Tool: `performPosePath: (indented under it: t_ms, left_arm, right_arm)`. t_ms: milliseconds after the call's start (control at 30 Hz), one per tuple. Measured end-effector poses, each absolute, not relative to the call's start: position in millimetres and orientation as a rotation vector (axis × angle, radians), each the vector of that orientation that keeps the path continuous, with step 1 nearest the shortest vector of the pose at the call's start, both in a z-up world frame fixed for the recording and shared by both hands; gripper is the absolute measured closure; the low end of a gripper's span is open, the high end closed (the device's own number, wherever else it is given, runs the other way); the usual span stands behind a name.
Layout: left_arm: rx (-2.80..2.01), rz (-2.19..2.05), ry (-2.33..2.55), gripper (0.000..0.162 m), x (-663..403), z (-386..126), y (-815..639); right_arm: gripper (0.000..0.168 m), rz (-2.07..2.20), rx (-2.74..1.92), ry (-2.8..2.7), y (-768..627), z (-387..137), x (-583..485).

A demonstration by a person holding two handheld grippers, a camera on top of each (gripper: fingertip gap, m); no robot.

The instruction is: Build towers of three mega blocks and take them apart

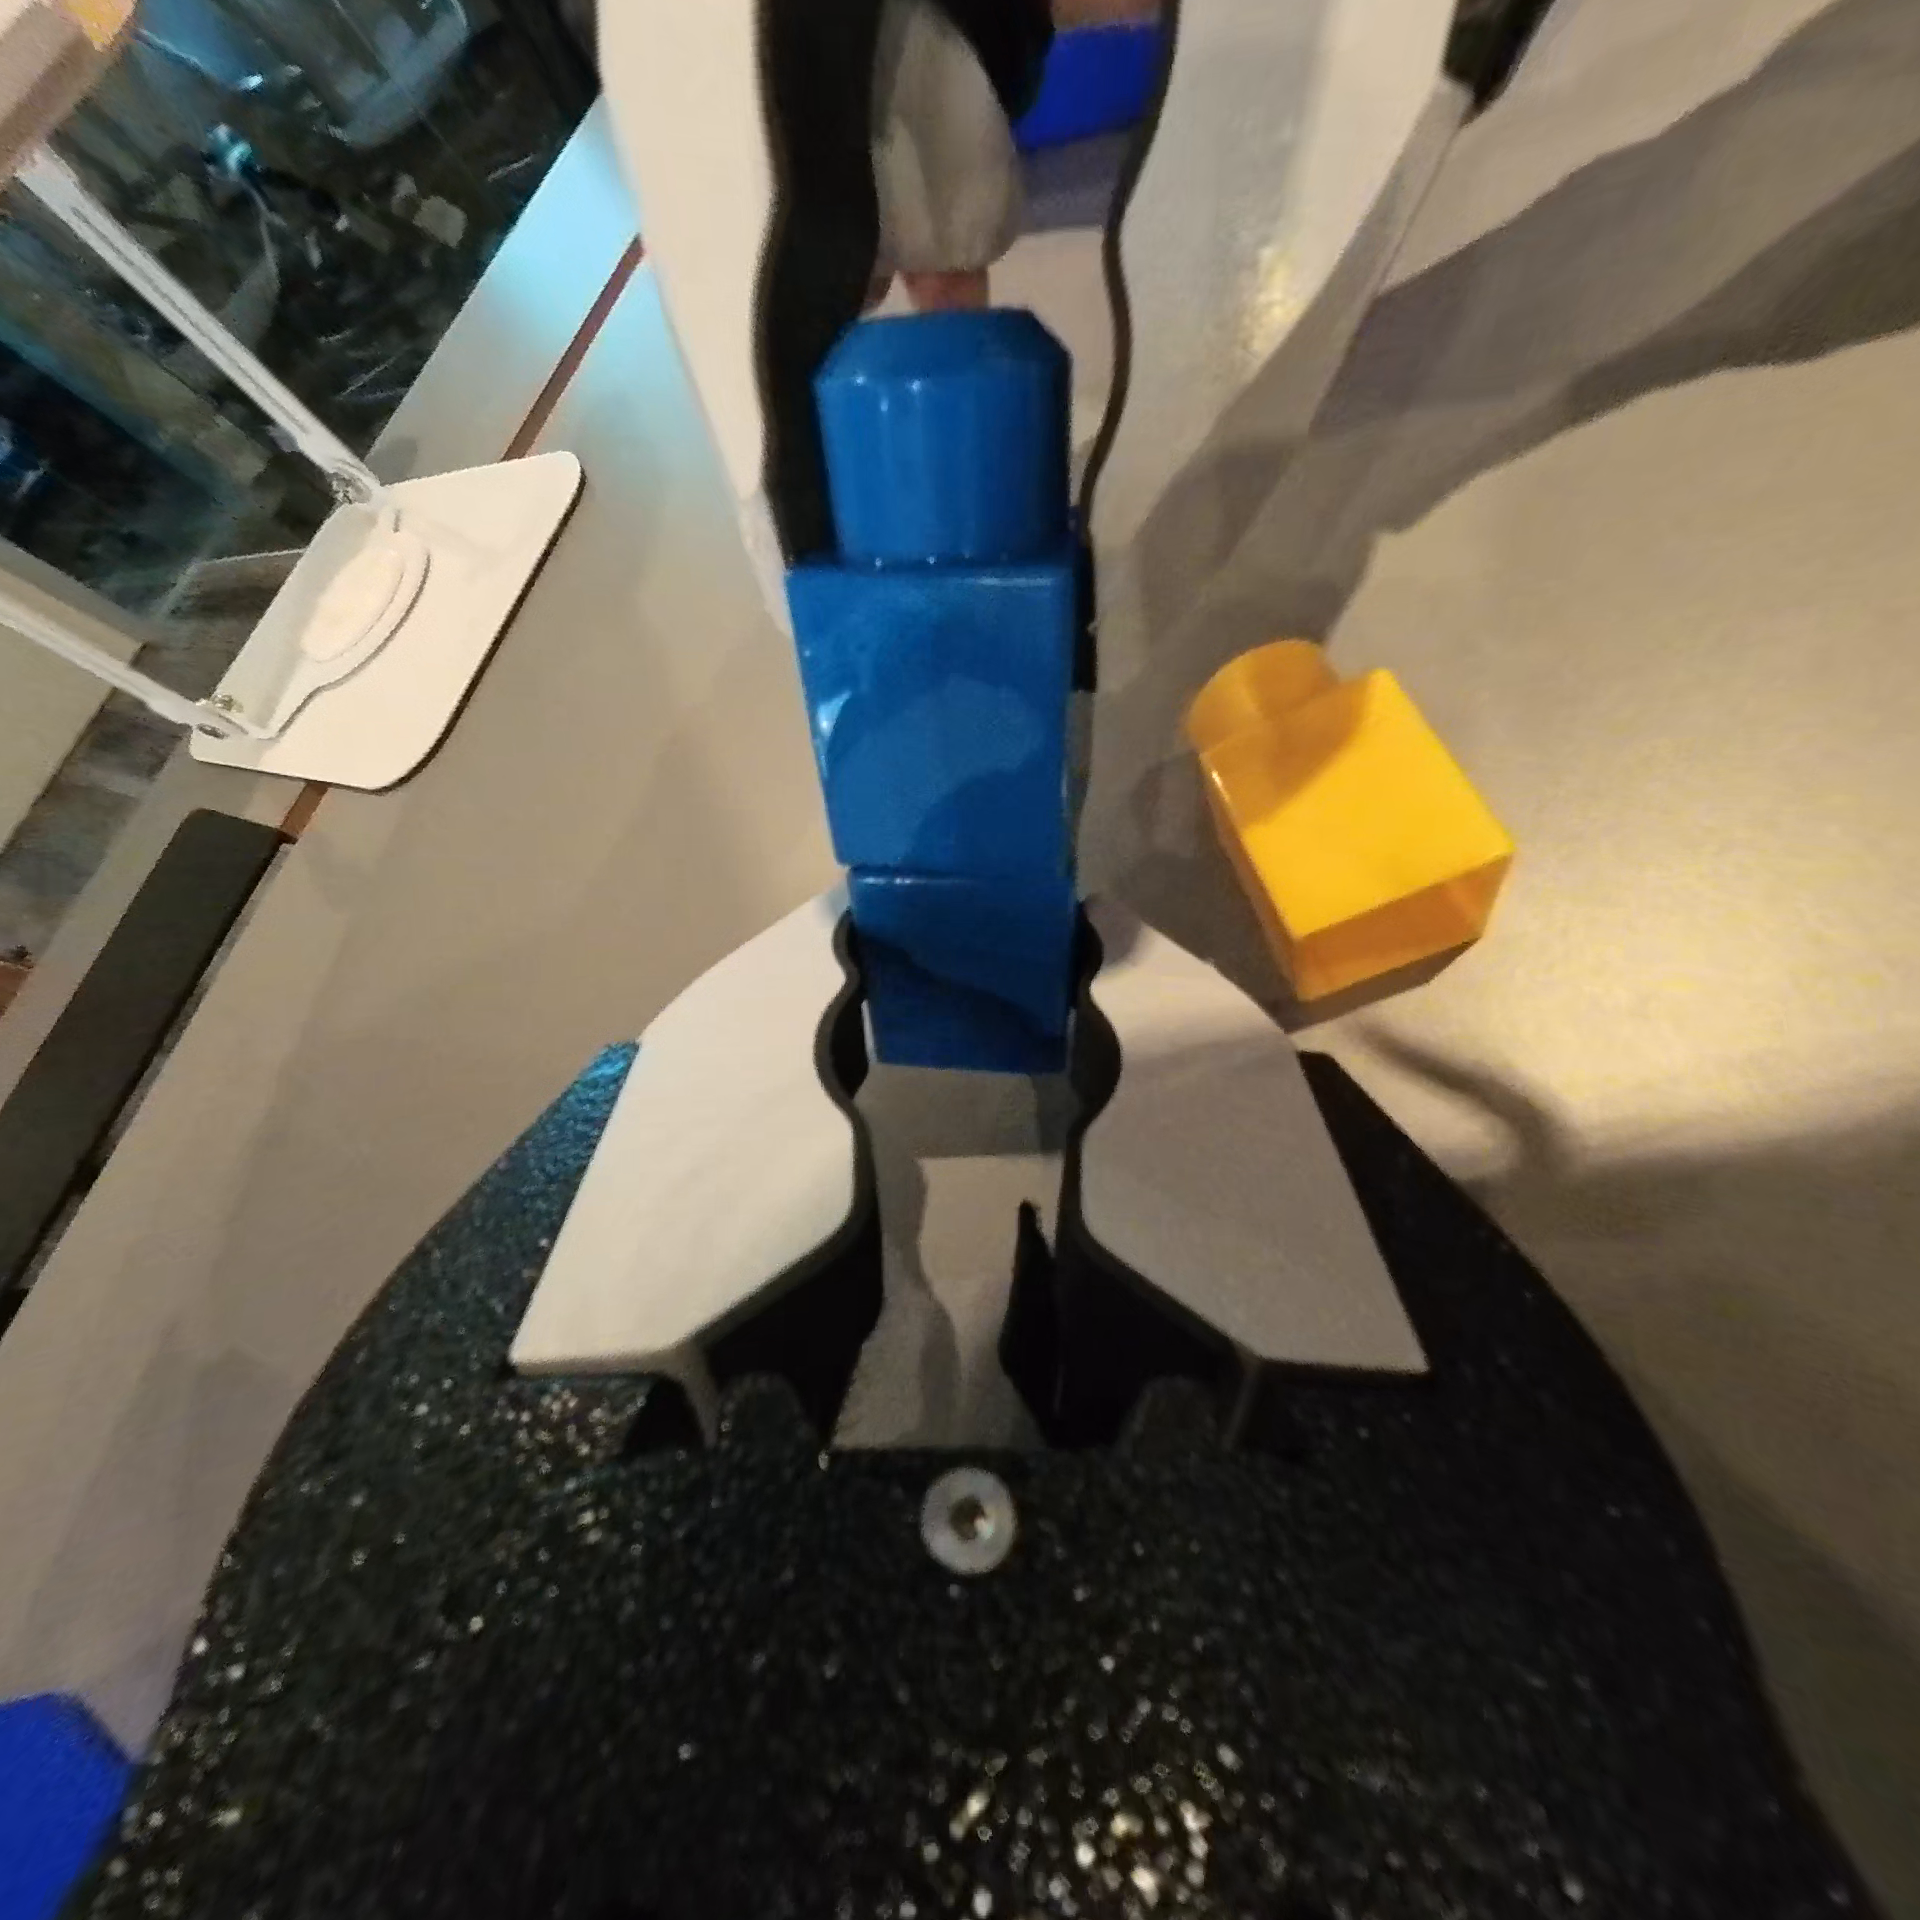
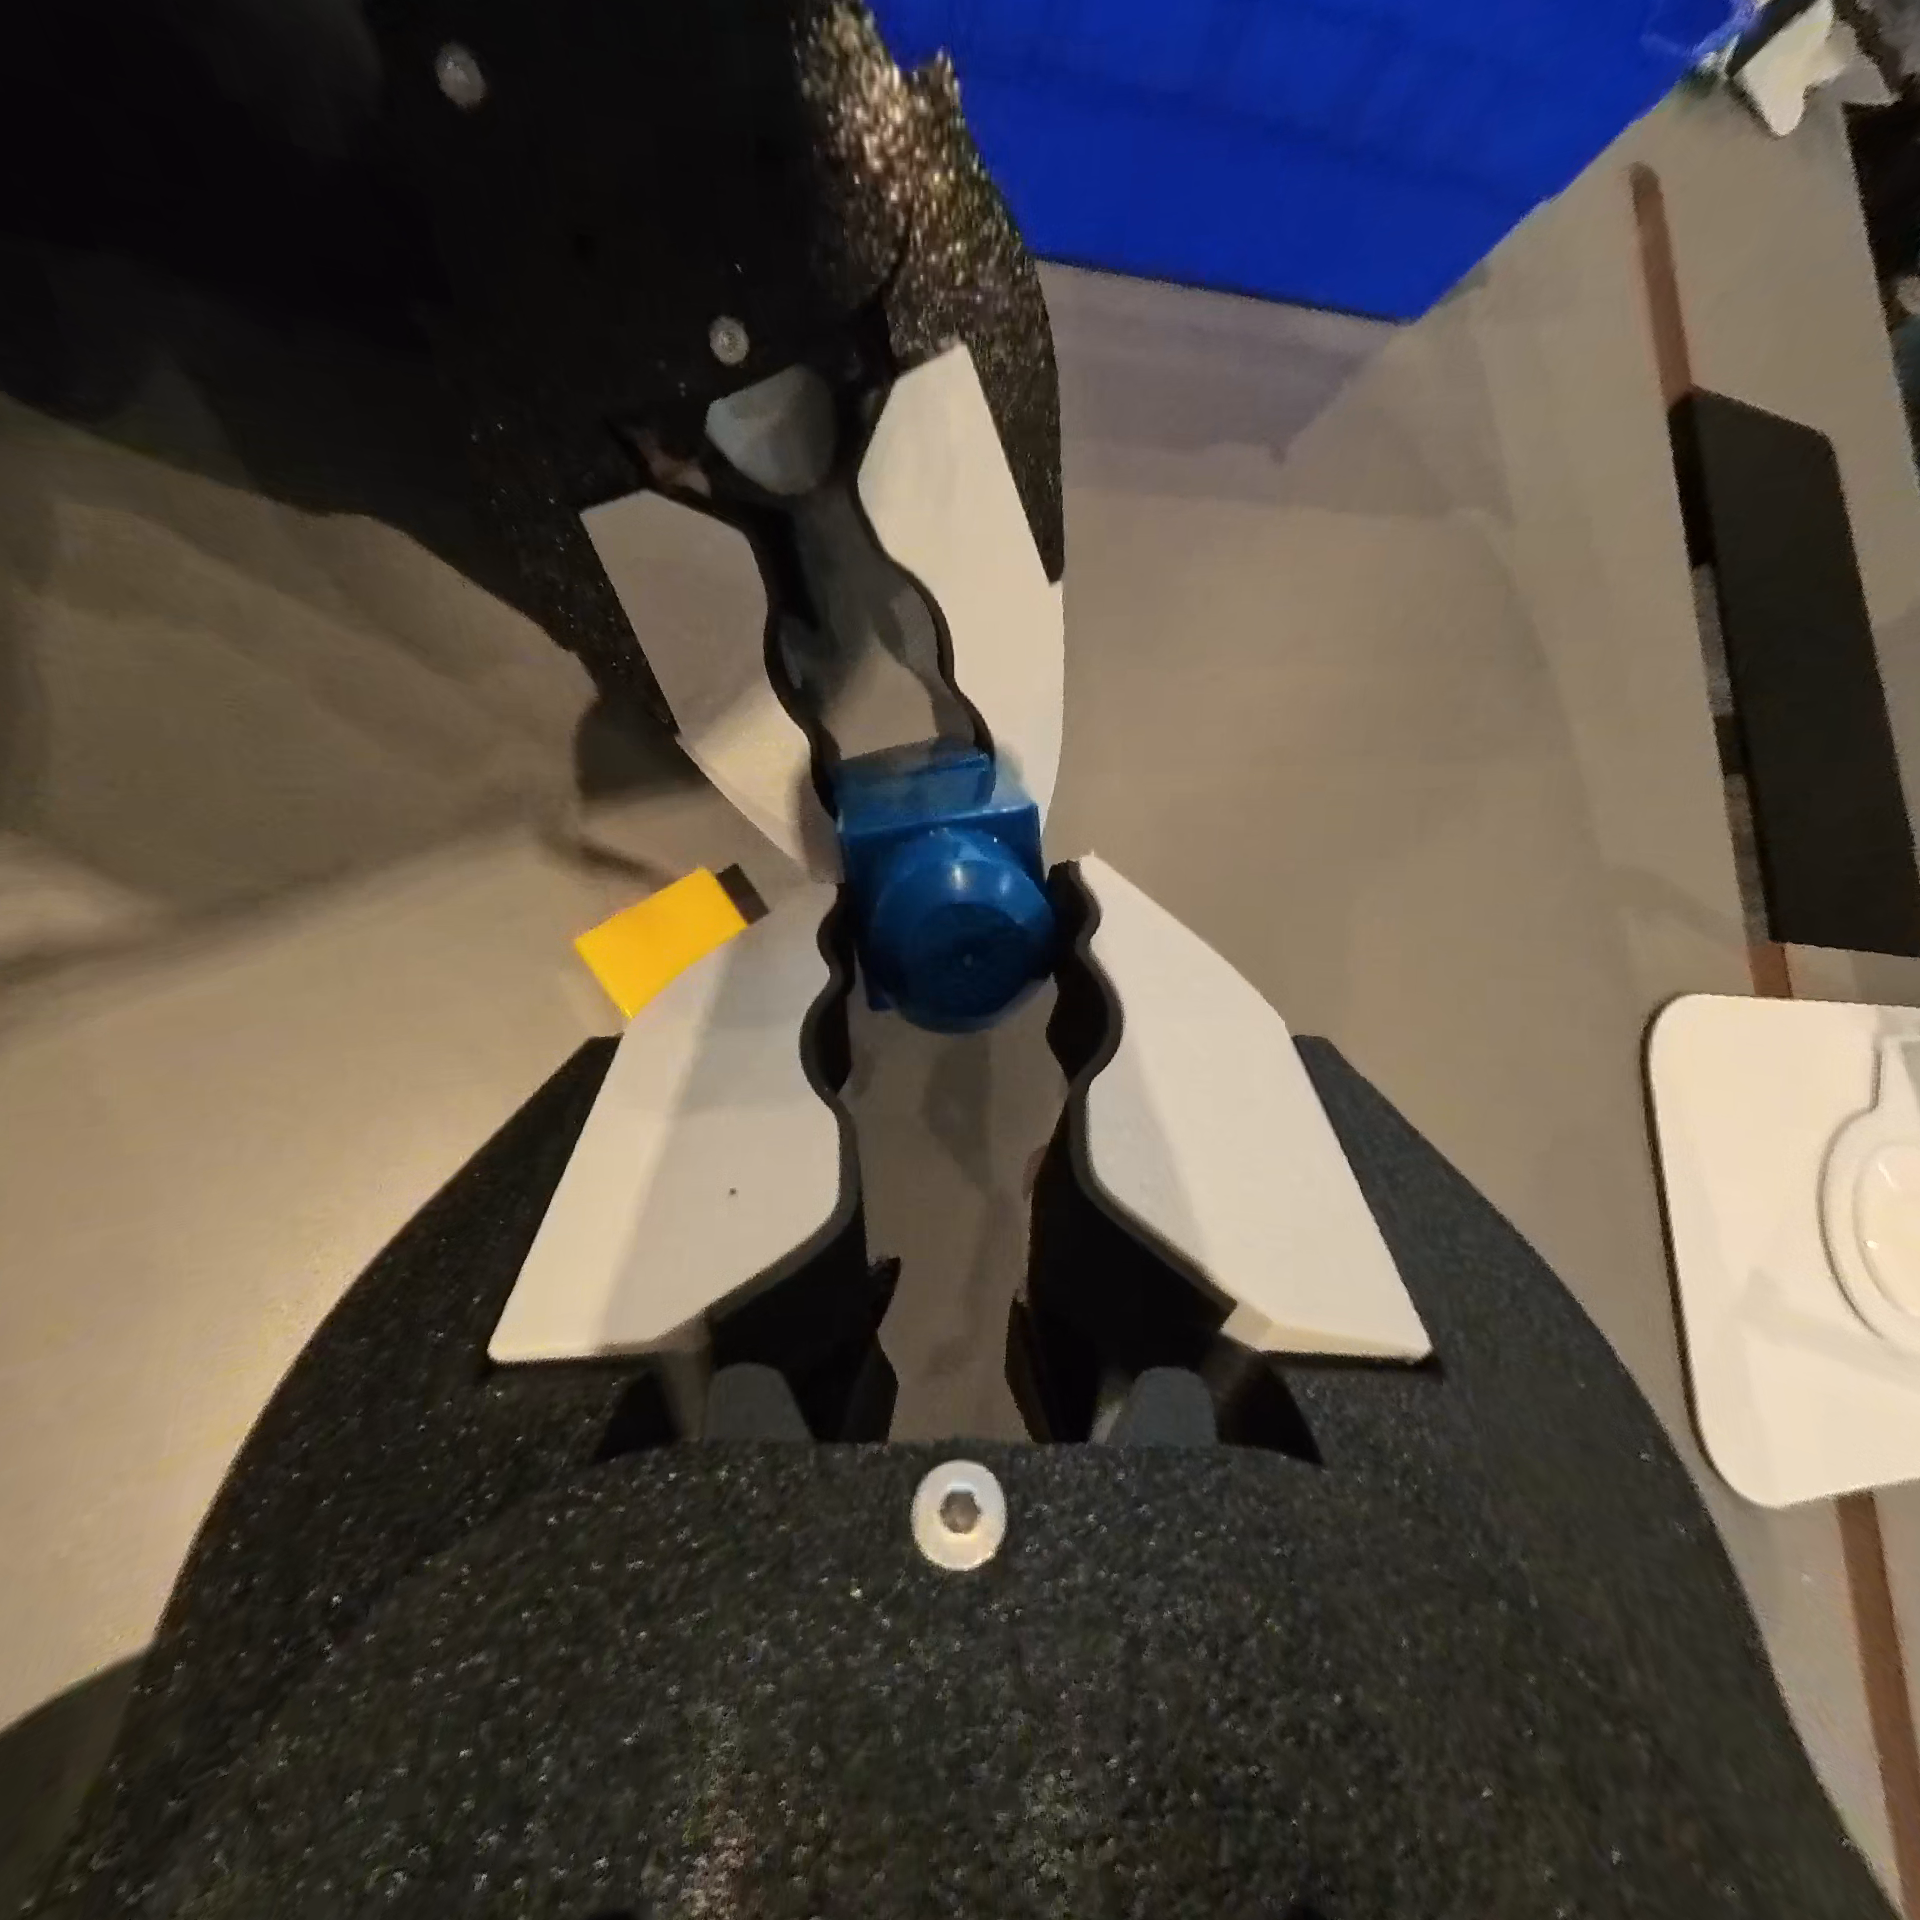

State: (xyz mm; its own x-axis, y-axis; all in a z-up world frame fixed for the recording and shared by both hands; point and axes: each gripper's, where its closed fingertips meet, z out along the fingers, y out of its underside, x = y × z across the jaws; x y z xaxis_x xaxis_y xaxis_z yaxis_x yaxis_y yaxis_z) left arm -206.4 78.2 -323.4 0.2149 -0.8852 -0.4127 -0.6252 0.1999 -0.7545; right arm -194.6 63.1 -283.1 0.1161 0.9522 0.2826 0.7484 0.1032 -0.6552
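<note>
Blue stack: two blue blocks (image 1: 935,748) joined end to end and held off the bench, running from 6 toward 12 o'clock in the left wrist view; the lower block (image 1: 961,971) sits in the near gripper, the upper block's stud (image 1: 940,436) points away.
Left gripper: the left gripper (image 1: 966,997) is clenched on the lower blue block, its white fingers (image 1: 727,1091) pressed to both sides.
Right gripper: the right gripper (image 2: 945,935) frames the stud end (image 2: 956,940) head-on; its jaws stand close at either side, yet whether they press the block I cannot tell.
Yellow block: a yellow block (image 1: 1351,821) lies on its side on the bench (image 1: 1558,1039), at 3 o'clock from the stack and apart from it.
Surroundings: a white lamp base (image 1: 395,623) rests at 9 o'clock by the bench edge; a blue bin (image 2: 1247,145) stands at 12 o'clock in the right wrist view.
Step in hand: probably either seating the second block or pulling it off; the frames do not settle which.
Next move: if building, the yellow block must be fetched and pressed squarely on the stud; if dismantling, a straight pull along the stack's axis while the left gripper holds firm.
</note>
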Motion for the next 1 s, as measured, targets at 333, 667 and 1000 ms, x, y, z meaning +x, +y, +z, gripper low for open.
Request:
performPosePath:
  t_ms: [333, 667, 1000]
  left_arm:
    - [-1.475, -0.299, 1.556, 0.127, -206, -325, 73]
    - [-1.483, -0.295, 1.558, 0.127, -208, -325, 72]
    - [-1.470, -0.301, 1.478, 0.127, -209, -318, 79]
  right_arm:
    - [0.133, 0.273, -1.559, -1.814, 60, -293, -186]
    - [0.133, 0.203, -1.474, -1.853, 60, -292, -188]
    - [0.129, 0.289, -1.538, -1.733, 66, -282, -182]
